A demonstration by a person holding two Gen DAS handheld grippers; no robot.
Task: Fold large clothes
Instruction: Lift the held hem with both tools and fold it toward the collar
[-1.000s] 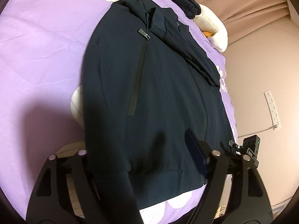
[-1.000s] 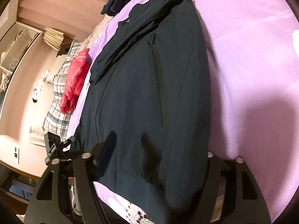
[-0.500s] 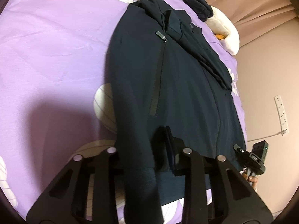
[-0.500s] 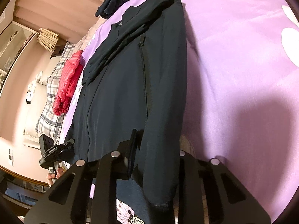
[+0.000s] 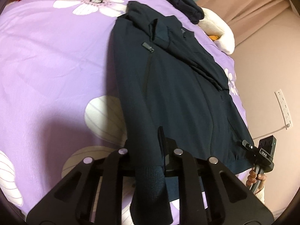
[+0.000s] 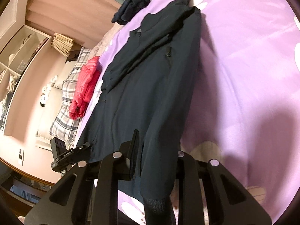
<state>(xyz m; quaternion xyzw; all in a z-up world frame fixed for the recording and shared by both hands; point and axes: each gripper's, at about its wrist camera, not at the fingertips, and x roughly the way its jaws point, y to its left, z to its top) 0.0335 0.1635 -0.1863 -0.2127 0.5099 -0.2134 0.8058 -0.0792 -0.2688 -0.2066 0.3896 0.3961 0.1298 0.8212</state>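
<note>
A dark navy zip jacket [image 5: 178, 93] lies flat on the purple floral bedspread [image 5: 46, 65], collar far, hem near. My left gripper [image 5: 144, 146] is shut on the jacket's near left edge, and the ribbed sleeve cuff [image 5: 150, 176] hangs down between the fingers. In the right wrist view the same jacket [image 6: 150, 93] stretches away. My right gripper [image 6: 157, 148] has its jaws closing, pads pressing on the near right edge with the other cuff [image 6: 155, 206] hanging below. Each view shows the opposite gripper at the hem's far corner, held by a hand [image 5: 256, 176].
A folded dark garment [image 5: 183, 5] and a white plush toy [image 5: 223, 35] lie beyond the collar. A red jacket [image 6: 86, 86] rests on a plaid pillow [image 6: 63, 120] by the bed's left side. A wall with a socket strip [image 5: 284, 108] is close on the right.
Both grippers went from wide open around the jacket's near edges to closed on them. The gripped fabric has bunched and lifted slightly, and both views sit a little higher.
</note>
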